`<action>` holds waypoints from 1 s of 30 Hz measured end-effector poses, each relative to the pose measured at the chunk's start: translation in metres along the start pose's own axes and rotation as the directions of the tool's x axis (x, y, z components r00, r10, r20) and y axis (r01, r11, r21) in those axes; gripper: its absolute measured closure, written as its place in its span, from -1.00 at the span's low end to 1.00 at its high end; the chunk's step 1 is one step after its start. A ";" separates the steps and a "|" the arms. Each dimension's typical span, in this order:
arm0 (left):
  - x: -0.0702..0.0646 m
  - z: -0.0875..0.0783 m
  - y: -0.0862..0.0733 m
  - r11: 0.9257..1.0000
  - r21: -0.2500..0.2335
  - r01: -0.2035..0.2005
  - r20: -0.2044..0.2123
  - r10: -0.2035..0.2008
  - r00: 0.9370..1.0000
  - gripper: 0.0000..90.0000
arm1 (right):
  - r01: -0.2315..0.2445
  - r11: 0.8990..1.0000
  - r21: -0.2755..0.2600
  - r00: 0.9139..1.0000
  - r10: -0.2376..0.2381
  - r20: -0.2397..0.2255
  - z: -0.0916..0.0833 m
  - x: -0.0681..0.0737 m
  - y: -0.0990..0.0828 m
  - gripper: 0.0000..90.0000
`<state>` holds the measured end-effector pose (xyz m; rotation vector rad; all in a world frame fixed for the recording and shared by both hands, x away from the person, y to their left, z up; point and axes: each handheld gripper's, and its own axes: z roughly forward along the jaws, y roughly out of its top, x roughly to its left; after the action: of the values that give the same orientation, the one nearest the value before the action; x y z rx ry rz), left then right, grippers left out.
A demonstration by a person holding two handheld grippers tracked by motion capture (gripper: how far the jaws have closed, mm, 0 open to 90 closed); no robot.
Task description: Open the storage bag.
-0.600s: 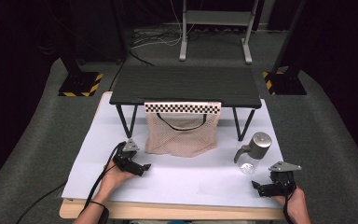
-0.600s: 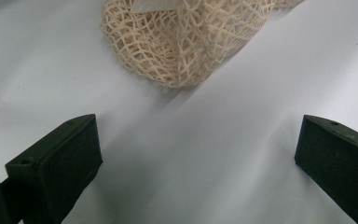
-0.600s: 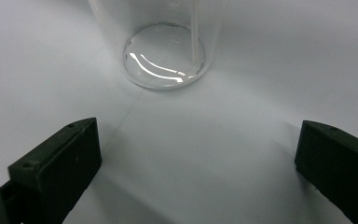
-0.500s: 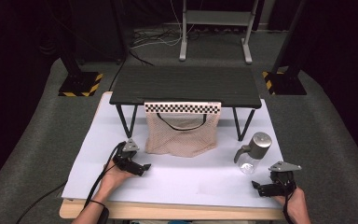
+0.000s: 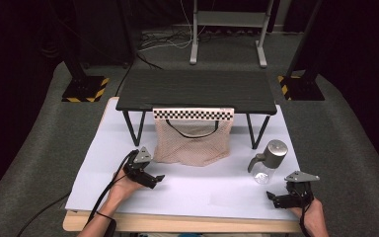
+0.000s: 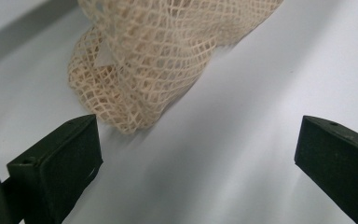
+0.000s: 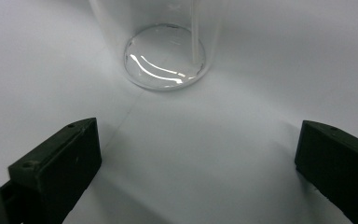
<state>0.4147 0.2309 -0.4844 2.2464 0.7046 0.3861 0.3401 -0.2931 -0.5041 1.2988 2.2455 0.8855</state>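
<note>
I read no lettering, left gripper point(image 5: 154, 178) jaws wide apart before beige mesh bag point(image 6: 168, 60), right gripper point(image 5: 272, 198) likewise spread, empty, facing clear glass dispenser bottle point(image 7: 165, 56), its grey metal spout cap point(image 5: 275, 149) seen from above

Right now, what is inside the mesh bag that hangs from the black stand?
The mesh bag hangs limp and looks empty; its black handle shows through the netting. The bunched bottom folds could hide something small.

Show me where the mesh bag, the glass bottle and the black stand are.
mesh bag point(image 5: 192, 143), high view, middle of the netting.
glass bottle point(image 5: 269, 155), high view, grey cap.
black stand point(image 5: 197, 89), high view, middle of its top.
</note>
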 end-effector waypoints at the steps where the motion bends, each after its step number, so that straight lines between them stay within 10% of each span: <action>1: 0.000 0.000 0.000 1.000 0.000 0.000 0.000 0.000 1.000 -0.99 | 0.000 1.000 0.000 1.000 0.000 0.000 0.000 0.000 0.000 -1.00; 30: -0.016 -0.027 0.045 0.992 -0.030 -0.123 0.081 0.125 0.989 -0.98 | -0.003 1.000 -0.010 1.000 0.003 -0.002 0.000 0.000 -0.001 -1.00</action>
<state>0.4058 0.2108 -0.4336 2.2751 0.5153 0.3575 0.3398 -0.2936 -0.5051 1.2978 2.2381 0.8986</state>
